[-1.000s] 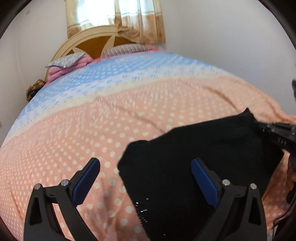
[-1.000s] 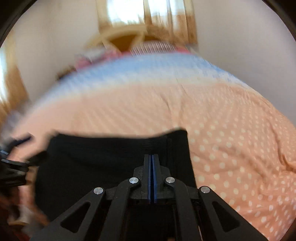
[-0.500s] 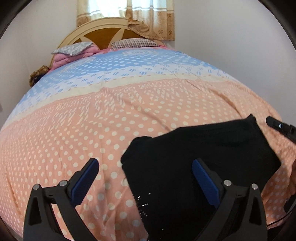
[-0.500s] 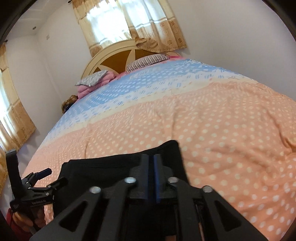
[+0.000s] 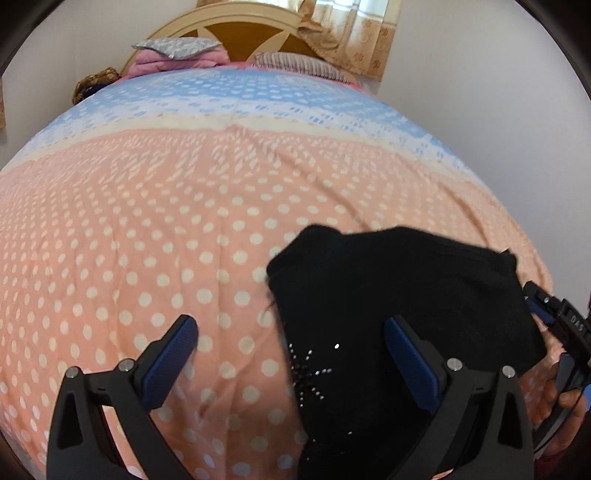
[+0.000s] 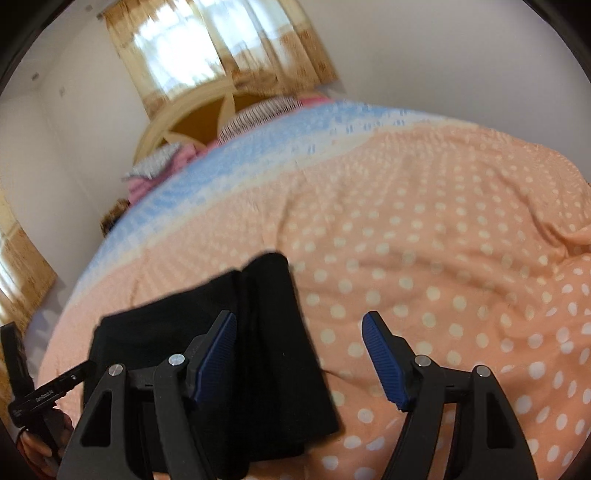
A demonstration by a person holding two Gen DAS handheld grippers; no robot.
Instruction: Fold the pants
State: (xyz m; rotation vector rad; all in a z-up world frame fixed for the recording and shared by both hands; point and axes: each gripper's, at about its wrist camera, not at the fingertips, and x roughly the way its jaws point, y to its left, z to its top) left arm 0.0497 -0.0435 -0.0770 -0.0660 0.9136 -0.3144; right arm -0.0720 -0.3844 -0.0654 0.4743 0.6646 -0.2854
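Here, the folded black pants (image 5: 399, 295) serve as the reference item; they lie flat on the peach, white-dotted bedspread (image 5: 155, 236), on its near portion and well away from the headboard (image 5: 236, 27).

Left of the pants, in the left wrist view, the left gripper (image 5: 291, 350) hovers with its jaws spread wide. Its left blue pad (image 5: 171, 360) sits over bare bedspread beside the pants. Its right pad (image 5: 410, 360) sits over the black fabric, above and right of a small cluster of shiny studs (image 5: 310, 369). Neither pad presses on the cloth; nothing is gripped.

Right of the pants in that same view, the right gripper (image 5: 550, 314) appears at the frame edge, held by a hand (image 5: 565, 402), just beside the garment's right corner.

In the right wrist view, the pants (image 6: 258, 332) occupy the lower left, showing stacked folded layers along their right edge. The right gripper (image 6: 299, 354) has its jaws opening. Its left pad (image 6: 216, 358) is over the fabric and its right pad (image 6: 384, 363) is over dotted bedspread right of the pants. The pants' right edge lies between the pads, unclamped. Beyond the pants, pillows (image 6: 159, 166) rest against the headboard, below a curtained window (image 6: 207, 55).
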